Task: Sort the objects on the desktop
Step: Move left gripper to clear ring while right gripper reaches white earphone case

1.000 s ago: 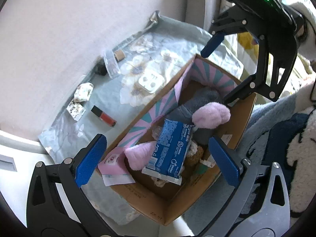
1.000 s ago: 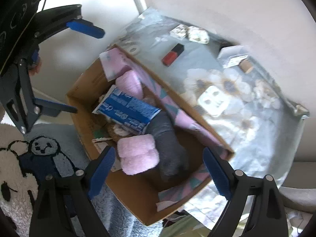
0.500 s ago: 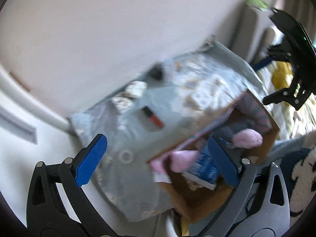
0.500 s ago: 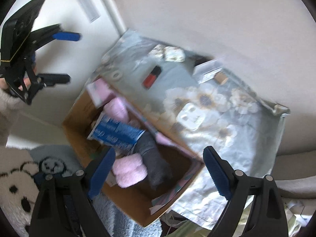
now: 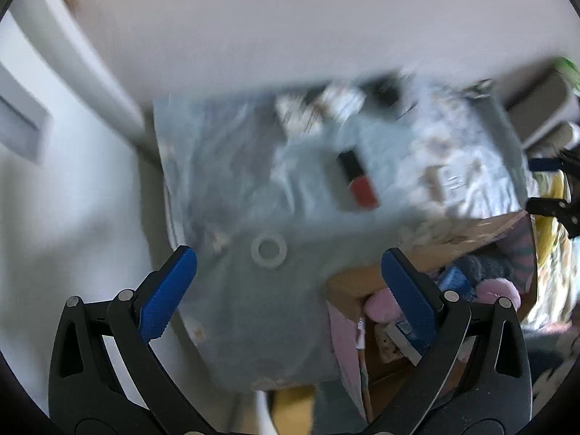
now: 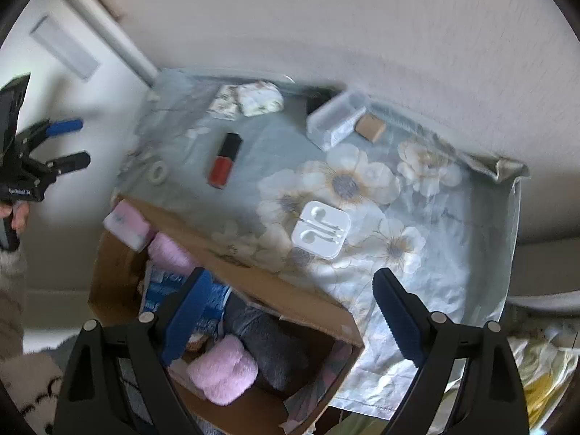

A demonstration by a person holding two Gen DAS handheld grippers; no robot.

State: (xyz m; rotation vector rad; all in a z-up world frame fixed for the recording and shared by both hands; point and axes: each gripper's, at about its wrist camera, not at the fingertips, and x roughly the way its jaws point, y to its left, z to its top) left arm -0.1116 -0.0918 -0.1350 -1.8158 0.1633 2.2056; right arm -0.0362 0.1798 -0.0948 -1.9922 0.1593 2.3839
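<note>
A floral cloth (image 6: 435,253) covers the desk. On it lie a red and black bottle (image 6: 224,161), a white earphone case (image 6: 322,229), a clear plastic box (image 6: 335,119), a small ring (image 6: 158,173) and patterned packets (image 6: 250,98). A cardboard box (image 6: 119,253) at the desk's near edge holds pink and grey soft items and a blue pack (image 6: 217,297). My left gripper (image 5: 286,282) is open and empty over the ring (image 5: 269,251); that view is blurred. My right gripper (image 6: 290,308) is open and empty above the box edge, near the earphone case.
A pale wall runs behind the desk. A white panel and trim stand at the left (image 6: 65,47). A panda-print fabric (image 6: 32,391) lies below the box. The left gripper also shows at the far left of the right wrist view (image 6: 69,141).
Both grippers have pulled back from over the box and swung toward the cloth. The left view now faces the ring and red bottle; the right view faces the earphone case.
</note>
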